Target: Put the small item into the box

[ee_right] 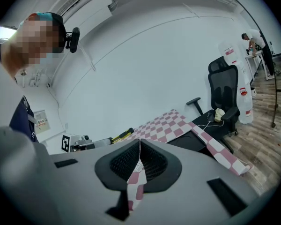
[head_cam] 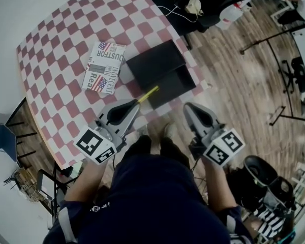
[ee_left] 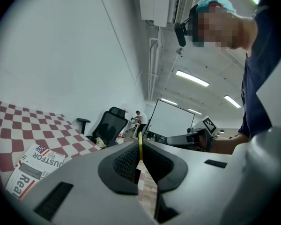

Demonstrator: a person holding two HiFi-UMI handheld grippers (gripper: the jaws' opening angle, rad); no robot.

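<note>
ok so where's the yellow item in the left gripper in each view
Head view: yellow item, centre, poking out of the left gripper.
Left gripper view: centre, a thin yellow edge between the jaws.
Right gripper view: left of centre, just above the jaws.
Shared landmark: the checkered tablecloth.

Tablecloth (head_cam: 61, 44): looked like cloth, matt, in red and white checks.
Box (head_cam: 155, 62): black, smooth and matt; card or plastic could not be told.
Printed packet (head_cam: 104, 67): paper-like, dull, with a newsprint pattern.
Floor (head_cam: 234, 75): wood planks with a slight sheen.
Left gripper (head_cam: 137, 104) and right gripper (head_cam: 187, 107): grey plastic shells, smooth and matt.
Pads (ee_left: 126, 163): black, finely ribbed, rubbery-looking.
Small item (head_cam: 149, 94): yellow, smooth, looked like plastic.
</note>
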